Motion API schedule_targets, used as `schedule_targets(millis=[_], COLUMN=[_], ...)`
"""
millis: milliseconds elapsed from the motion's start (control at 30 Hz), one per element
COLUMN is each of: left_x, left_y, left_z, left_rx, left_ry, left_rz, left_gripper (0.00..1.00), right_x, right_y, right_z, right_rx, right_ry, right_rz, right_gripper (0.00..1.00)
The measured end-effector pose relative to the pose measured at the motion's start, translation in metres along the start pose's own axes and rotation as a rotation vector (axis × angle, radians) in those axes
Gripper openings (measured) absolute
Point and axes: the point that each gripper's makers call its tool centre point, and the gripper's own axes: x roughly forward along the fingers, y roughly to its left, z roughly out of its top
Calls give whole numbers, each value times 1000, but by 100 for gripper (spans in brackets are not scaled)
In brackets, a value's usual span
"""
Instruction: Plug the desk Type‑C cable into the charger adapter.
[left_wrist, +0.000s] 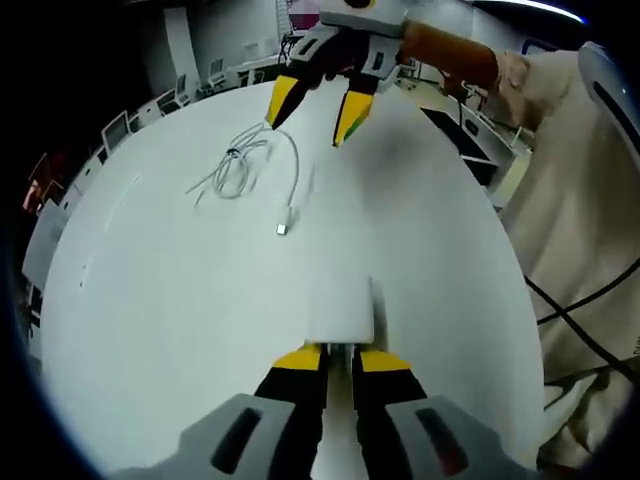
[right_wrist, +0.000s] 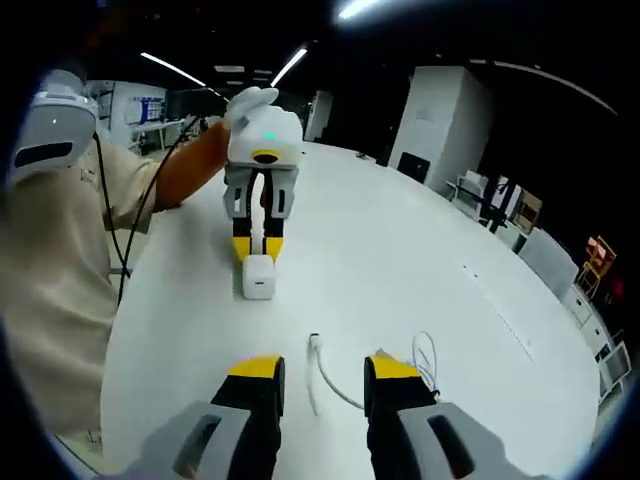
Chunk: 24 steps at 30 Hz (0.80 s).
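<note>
- The white charger adapter is a small rounded block standing on the white table, its port face turned toward the right tongs.
- The white Type-C cable lies loosely coiled on the table, plug free.
- Left tongs pinch the adapter.
- Right tongs are spread, hovering over the cable, holding nothing.
</note>
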Motion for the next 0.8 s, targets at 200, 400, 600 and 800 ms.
schedule_targets(millis=[200, 400, 600, 800], left_x=[0, 0, -1, -1], left_y=[0, 0, 1, 1], left_z=[0, 0, -1, -1], left_rx=[1, -3, 1, -2], left_ry=[0, -3, -8, -10], left_rz=[0, 1, 1, 1], left_gripper=[11, 11, 11, 11], right_x=[12, 22, 28, 34], right_y=[1, 3, 6, 4], right_z=[2, -2, 0, -5], right_rx=[-2, -15, -1, -9], right_ry=[-11, 11, 14, 26], right_rz=[32, 60, 76, 84], right_gripper=[29, 27, 27, 25])
